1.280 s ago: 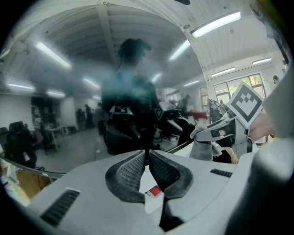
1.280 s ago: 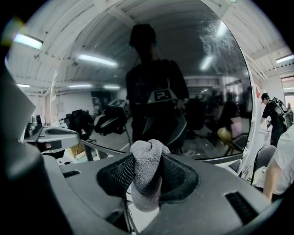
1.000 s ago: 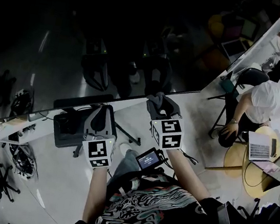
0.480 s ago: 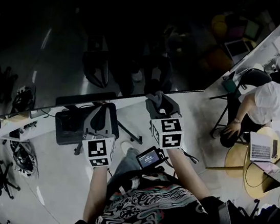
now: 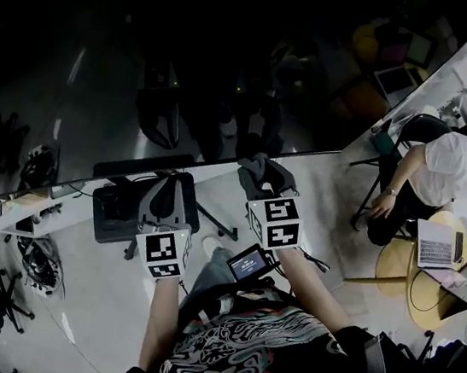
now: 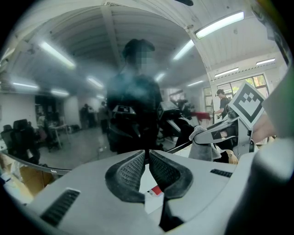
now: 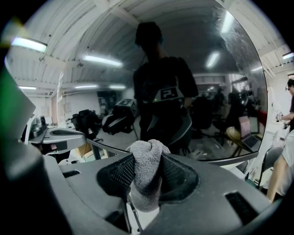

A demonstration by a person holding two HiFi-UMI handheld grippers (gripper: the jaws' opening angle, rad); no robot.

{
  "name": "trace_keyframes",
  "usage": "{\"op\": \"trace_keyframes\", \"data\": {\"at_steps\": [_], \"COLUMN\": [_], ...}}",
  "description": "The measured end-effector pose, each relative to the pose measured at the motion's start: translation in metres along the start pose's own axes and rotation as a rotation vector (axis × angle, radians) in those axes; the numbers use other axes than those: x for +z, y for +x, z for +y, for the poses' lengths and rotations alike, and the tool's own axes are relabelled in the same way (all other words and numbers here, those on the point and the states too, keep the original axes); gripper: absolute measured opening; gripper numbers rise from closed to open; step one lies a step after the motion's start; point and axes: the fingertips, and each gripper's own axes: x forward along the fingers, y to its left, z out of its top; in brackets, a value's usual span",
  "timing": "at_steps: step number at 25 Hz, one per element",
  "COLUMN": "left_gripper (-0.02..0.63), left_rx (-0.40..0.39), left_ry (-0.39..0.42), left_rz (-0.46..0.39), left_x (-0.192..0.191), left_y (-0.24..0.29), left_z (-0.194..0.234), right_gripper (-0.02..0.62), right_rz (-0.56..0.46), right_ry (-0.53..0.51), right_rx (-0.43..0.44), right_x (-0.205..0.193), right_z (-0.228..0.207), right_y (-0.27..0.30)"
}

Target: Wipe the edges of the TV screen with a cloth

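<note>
- Right gripper view: the right gripper (image 7: 147,160) is clenched on a grey cloth (image 7: 145,183), which is folded between its jaws.
- Head view: the cloth lies at the lower edge of the dark TV screen (image 5: 190,63).
- Left gripper (image 6: 148,158): jaws pressed together on nothing, near the same edge.

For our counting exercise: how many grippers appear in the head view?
2: the left gripper, shut and empty, just below the TV screen's lower edge; the right gripper at that edge, shut on the grey cloth.
</note>
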Motion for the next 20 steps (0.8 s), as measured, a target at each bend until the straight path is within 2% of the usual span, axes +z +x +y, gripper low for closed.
{"op": "trace_keyframes", "data": {"at_steps": [20], "left_gripper": [0.035], "left_rx": [0.063], "left_ry": [-0.024], "left_rz": [0.019], "left_x": [-0.012], "left_y": [-0.021], "left_z": [0.021], "right_gripper": [0.167], "right_rz": [0.0], "right_ry": [0.008], "right_rx": [0.079], "right_x": [0.003], "right_z": [0.038], "right_y": [0.012]}}
